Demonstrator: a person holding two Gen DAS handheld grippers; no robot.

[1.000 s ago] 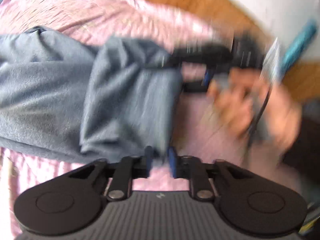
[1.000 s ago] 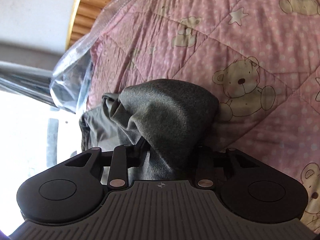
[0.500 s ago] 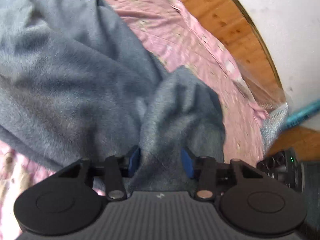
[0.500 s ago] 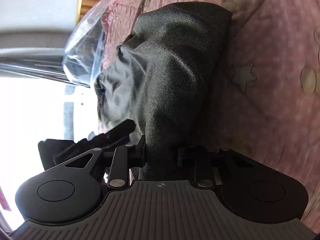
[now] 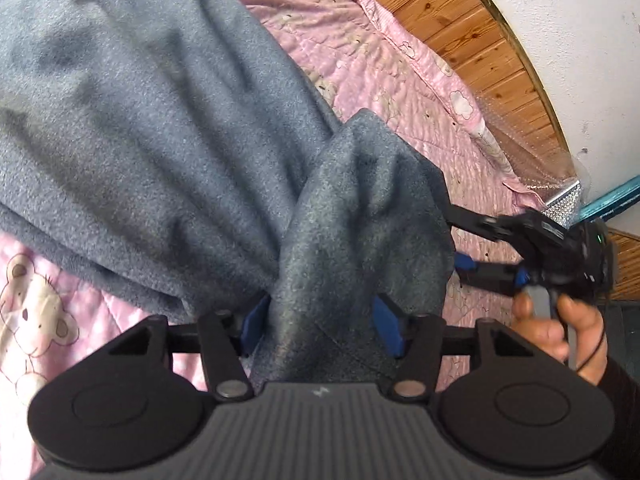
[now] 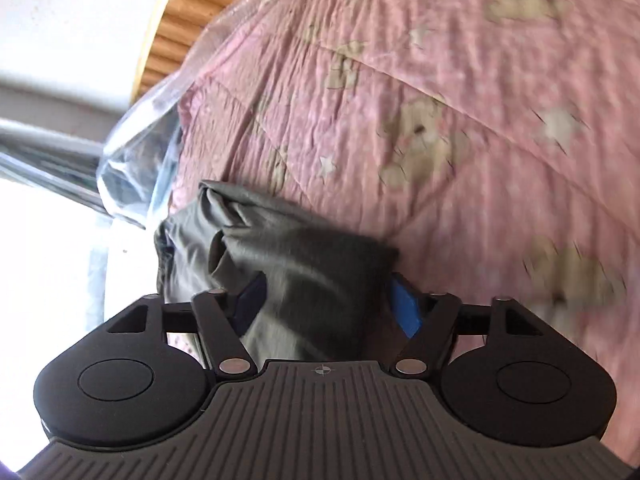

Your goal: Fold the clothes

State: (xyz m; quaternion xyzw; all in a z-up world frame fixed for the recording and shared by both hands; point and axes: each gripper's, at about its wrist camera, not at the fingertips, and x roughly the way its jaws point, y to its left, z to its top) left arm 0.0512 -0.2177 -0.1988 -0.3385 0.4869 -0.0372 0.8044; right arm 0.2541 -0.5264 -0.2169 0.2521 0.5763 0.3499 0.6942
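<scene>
A grey fleece garment lies spread on the pink bear-print quilt, with one end bunched into a ridge. My left gripper is open; its blue pads stand wide on either side of that ridge, and the cloth lies loosely between them. In the right wrist view the same garment looks dark olive and heaps up between the spread fingers of my open right gripper. The left wrist view also shows the right gripper at the fold's far edge, held by a hand.
The quilt covers the whole bed. A wooden bed frame and a white wall lie beyond it. Clear plastic wrap bunches at the bed's corner beside a bright window. A teal stick leans by the wall.
Both grippers went from pinched on the grey cloth to spread apart. The carried end of the garment now rests folded over the rest of it on the quilt.
</scene>
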